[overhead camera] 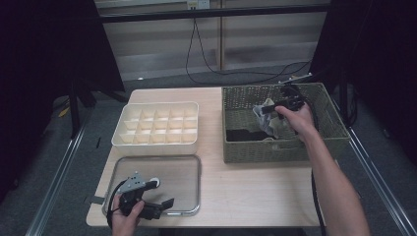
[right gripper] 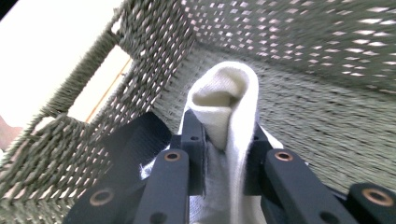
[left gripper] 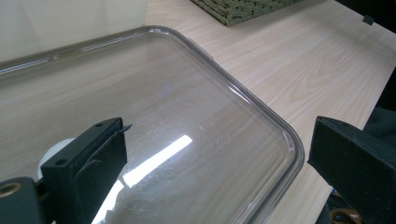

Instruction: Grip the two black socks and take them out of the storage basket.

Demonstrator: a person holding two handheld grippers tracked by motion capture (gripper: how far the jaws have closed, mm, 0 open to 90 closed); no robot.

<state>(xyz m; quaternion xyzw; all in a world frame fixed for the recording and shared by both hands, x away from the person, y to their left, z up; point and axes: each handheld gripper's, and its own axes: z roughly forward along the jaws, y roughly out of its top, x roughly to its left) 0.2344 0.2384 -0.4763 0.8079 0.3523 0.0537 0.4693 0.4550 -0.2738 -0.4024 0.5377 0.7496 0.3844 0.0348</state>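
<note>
A dim room with dark curtains surrounds the pale wooden bench [overhead camera: 236, 187] I am working at, and a black cable [overhead camera: 206, 64] hangs against the far wall at twelve o'clock. On the bench, a cream compartment tray [overhead camera: 157, 124] sits at about ten o'clock, with a clear plastic lid [overhead camera: 162, 184] lying flat just below it at seven o'clock. My left tongs [overhead camera: 155, 199] hover over the near edge of that lid with the jaws spread wide and gripping nothing. At two o'clock stands a woven basket [overhead camera: 246, 98]; my right tongs [right gripper: 224, 154] reach inside it, jaws pinched narrow on a white sock [right gripper: 229, 98] lifted above the basket floor, beside dark fabric [overhead camera: 243, 134] lying at the basket's bottom.
</note>
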